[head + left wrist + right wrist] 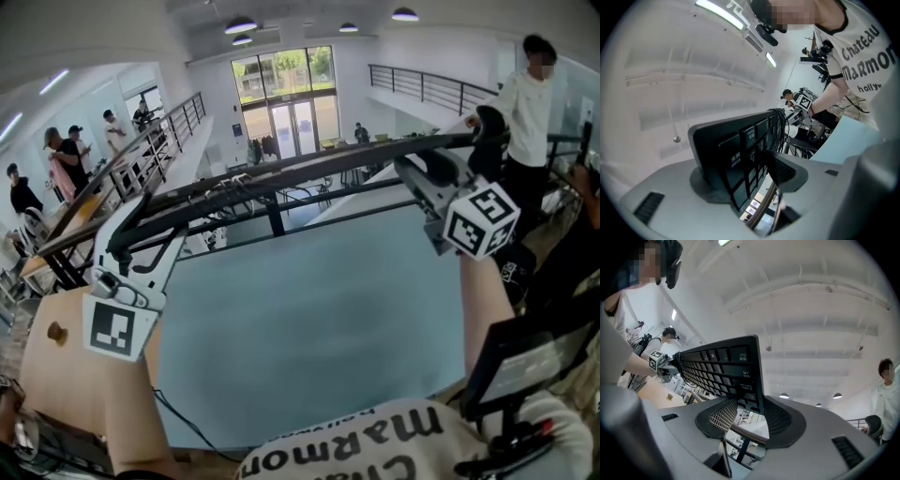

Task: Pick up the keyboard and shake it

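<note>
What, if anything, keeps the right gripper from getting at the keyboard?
Likely nothing, so yes: the right gripper has one end of the keyboard between its jaws, held above the table.

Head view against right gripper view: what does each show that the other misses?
Head view only: the black-and-white marker cube on the right gripper, and the long black keyboard edge-on. Right gripper view only: key faces, and mesh pads clamping one end. Both: the keyboard held up, the left gripper at its far end.

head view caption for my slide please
Black keyboard held by its ends in the left gripper and right gripper, raised above a pale blue table
</note>
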